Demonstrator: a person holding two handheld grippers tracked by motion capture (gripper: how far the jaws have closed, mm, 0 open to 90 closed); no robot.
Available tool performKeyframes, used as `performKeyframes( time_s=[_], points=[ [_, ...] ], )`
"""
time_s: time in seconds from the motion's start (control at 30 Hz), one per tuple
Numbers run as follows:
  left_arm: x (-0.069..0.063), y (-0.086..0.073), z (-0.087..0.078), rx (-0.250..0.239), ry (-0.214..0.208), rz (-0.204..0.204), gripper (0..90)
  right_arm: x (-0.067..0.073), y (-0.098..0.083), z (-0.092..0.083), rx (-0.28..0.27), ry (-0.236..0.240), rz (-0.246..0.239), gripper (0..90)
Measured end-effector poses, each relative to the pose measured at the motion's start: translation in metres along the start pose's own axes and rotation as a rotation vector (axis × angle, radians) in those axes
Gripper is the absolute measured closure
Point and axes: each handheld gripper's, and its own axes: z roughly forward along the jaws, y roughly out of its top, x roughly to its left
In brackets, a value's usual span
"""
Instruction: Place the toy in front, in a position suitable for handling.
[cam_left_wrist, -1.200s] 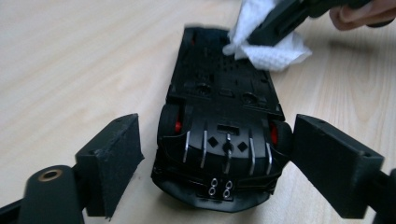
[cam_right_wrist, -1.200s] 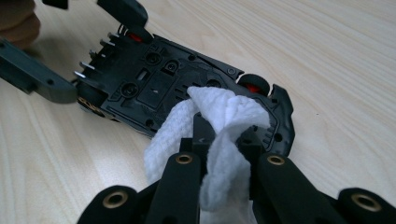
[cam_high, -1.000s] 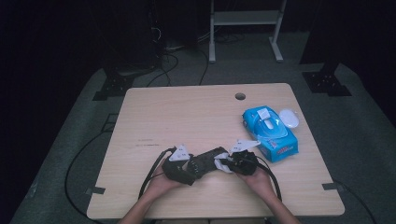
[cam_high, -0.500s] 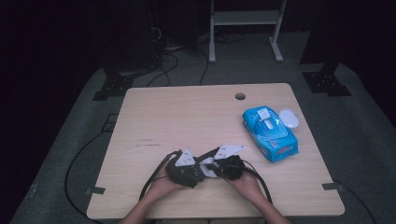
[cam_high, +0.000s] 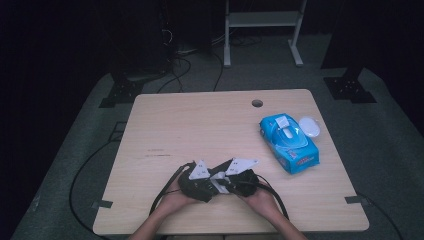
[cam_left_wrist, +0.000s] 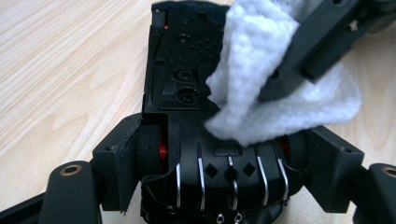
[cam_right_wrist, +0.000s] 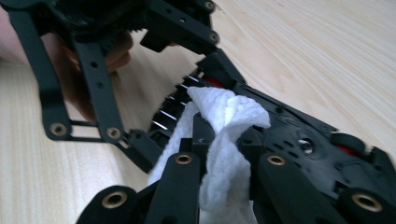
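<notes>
A black toy car (cam_left_wrist: 187, 116) is clamped underside-up between the jaws of the left gripper (cam_left_wrist: 229, 154), its wheels caught at either side; it is probably held this way so that the chassis stays exposed and steady for wiping. The left jaws have just been closing, with the car between them, and are now pressed against its flanks.

A white wipe (cam_right_wrist: 224, 140) is pinched in the right gripper (cam_right_wrist: 227, 161), whose jaws are squeezed nearly together on the folded cloth. The bunched end ahead of those jaws is laid on the car's underside, near the wheel end. In the left gripper view the wipe (cam_left_wrist: 275, 88) is seen just ahead and to the right of that gripper's jaws, draped over the chassis.

A blue wipes pack (cam_high: 289, 142) lies well off to the right of the right gripper, untouched.

Against the earlier high views, the right gripper (cam_high: 240, 180) has been brought in from the right until it meets the left gripper (cam_high: 200, 182); the pack is unchanged.
</notes>
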Motion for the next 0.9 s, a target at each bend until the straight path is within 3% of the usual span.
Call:
performKeyframes(
  time_s=[0.07, 0.17, 0.23, 0.33, 0.43, 0.53, 0.6, 0.77, 0.9],
  points=[
    [0.001, 0.0, 0.0, -0.008, -0.005, -0.013, 23.9, -0.008, -0.002, -0.003, 0.007, -0.023, 0.019, 82.2],
    [0.002, -0.001, -0.001, -0.015, -0.006, -0.024, 23.8, -0.024, -0.01, -0.009, 0.031, -0.116, 0.031, 82.2],
    [0.002, -0.001, -0.001, -0.015, -0.006, -0.02, 23.9, -0.031, -0.014, -0.012, 0.034, -0.142, 0.049, 82.2],
    [0.003, 0.0, -0.001, -0.012, -0.009, -0.029, 24.2, -0.028, -0.014, -0.011, 0.026, -0.146, 0.049, 82.2],
    [0.003, 0.0, 0.0, -0.025, -0.011, -0.042, 24.3, -0.016, -0.008, -0.006, -0.009, -0.068, 0.042, 82.1],
    [0.002, 0.0, -0.001, -0.021, -0.008, -0.029, 24.3, -0.005, -0.003, -0.002, -0.003, -0.067, -0.025, 81.6],
    [0.002, 0.0, -0.001, -0.022, -0.007, -0.03, 24.3, -0.008, -0.004, -0.003, 0.006, -0.071, -0.028, 78.9],
    [0.004, 0.0, -0.002, -0.02, -0.009, -0.02, 24.4, -0.018, -0.006, -0.012, 0.007, -0.077, 0.023, 64.9],
    [0.004, 0.0, -0.002, -0.026, -0.006, -0.029, 24.6, -0.018, -0.005, -0.02, -0.006, -0.085, 0.014, 60.8]
  ],
)
